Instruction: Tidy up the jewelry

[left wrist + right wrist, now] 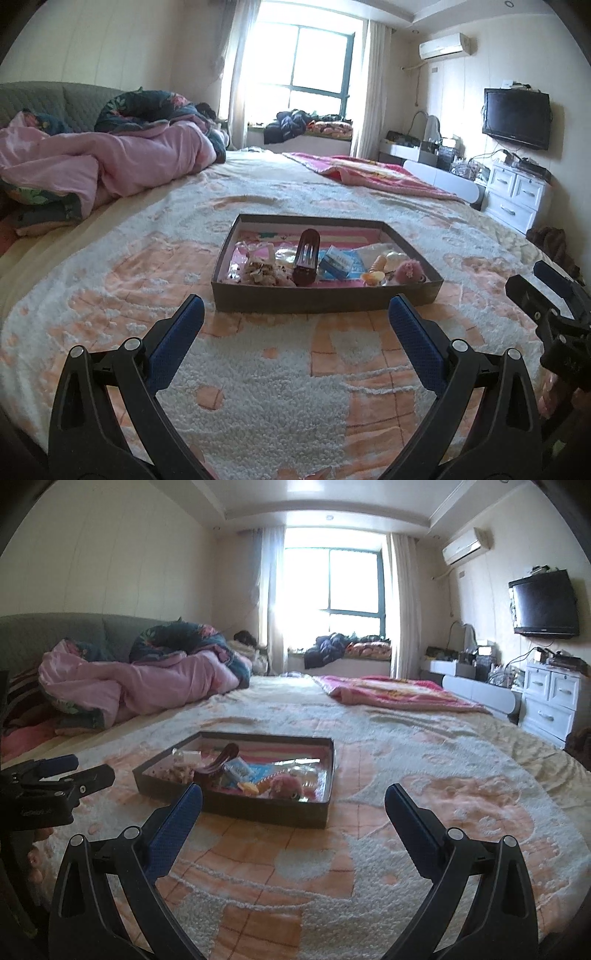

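Left wrist view. No lettering legible on any item. My left gripper (295, 314): fingers wide apart, holding nothing, over the bedspread (258, 387). Just ahead, on the bed: shallow dark tray (325, 301), long side toward me. Contents: dark red hair claw (306, 260), long axis running away from me; blue packet (335, 263) just right of it; cream flower ornament (260, 273) at left; pink fluffy piece (407, 271) and orange-yellow clip (373, 276) at right. My right gripper (543, 288): at the right edge, its opening not discernible here.

Right wrist view. My right gripper (293, 797): fingers spread, empty. Tray (258, 812) left of centre, seen cornerwise. Faint writing on the left gripper's (70, 770) body, unreadable.
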`<state>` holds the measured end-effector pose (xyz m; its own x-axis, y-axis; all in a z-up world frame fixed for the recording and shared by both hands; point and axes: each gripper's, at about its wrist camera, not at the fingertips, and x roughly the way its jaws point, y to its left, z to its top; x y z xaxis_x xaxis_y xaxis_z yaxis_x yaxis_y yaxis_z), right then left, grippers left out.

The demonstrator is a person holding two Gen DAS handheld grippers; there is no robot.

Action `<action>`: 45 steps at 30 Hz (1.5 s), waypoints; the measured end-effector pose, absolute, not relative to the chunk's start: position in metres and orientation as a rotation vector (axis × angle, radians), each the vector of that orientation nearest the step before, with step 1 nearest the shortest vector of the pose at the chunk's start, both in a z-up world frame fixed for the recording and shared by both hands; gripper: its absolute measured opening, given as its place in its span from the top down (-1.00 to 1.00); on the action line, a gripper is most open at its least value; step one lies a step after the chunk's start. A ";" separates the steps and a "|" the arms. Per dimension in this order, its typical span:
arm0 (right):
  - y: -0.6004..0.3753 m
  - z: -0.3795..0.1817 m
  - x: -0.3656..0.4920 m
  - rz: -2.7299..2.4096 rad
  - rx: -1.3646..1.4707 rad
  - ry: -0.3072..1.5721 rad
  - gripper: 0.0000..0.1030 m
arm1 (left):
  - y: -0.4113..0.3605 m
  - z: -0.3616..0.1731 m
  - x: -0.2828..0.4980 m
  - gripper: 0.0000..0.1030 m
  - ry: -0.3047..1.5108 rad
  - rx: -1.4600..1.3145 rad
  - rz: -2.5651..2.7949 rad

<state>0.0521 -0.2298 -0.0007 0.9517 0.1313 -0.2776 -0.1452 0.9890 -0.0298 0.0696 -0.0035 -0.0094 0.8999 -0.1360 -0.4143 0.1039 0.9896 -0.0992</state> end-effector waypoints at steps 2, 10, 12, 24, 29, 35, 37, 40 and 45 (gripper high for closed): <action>-0.230 0.000 0.051 0.131 -0.048 0.276 -0.87 | -0.004 -0.008 0.066 -0.78 0.414 -0.076 -0.120; -0.232 -0.005 0.046 0.075 -0.039 0.261 -0.87 | -0.002 -0.010 0.058 -0.78 0.373 -0.072 -0.089; -0.233 -0.008 0.045 0.056 -0.034 0.249 -0.87 | -0.001 -0.012 0.059 -0.78 0.373 -0.075 -0.084; -0.239 -0.013 0.049 0.022 -0.020 0.256 -0.87 | -0.002 -0.020 0.063 -0.78 0.394 -0.072 -0.084; -0.239 -0.014 0.049 0.023 -0.017 0.256 -0.87 | 0.000 -0.020 0.063 -0.78 0.400 -0.077 -0.083; -0.237 -0.015 0.049 0.024 -0.018 0.259 -0.87 | 0.000 -0.020 0.063 -0.78 0.399 -0.076 -0.082; -0.237 -0.014 0.049 0.025 -0.017 0.258 -0.87 | 0.001 -0.020 0.062 -0.78 0.397 -0.077 -0.082; -0.237 -0.014 0.049 0.024 -0.018 0.260 -0.87 | 0.001 -0.020 0.063 -0.78 0.399 -0.077 -0.081; -0.236 -0.015 0.050 0.025 -0.016 0.261 -0.87 | 0.000 -0.021 0.064 -0.78 0.400 -0.077 -0.081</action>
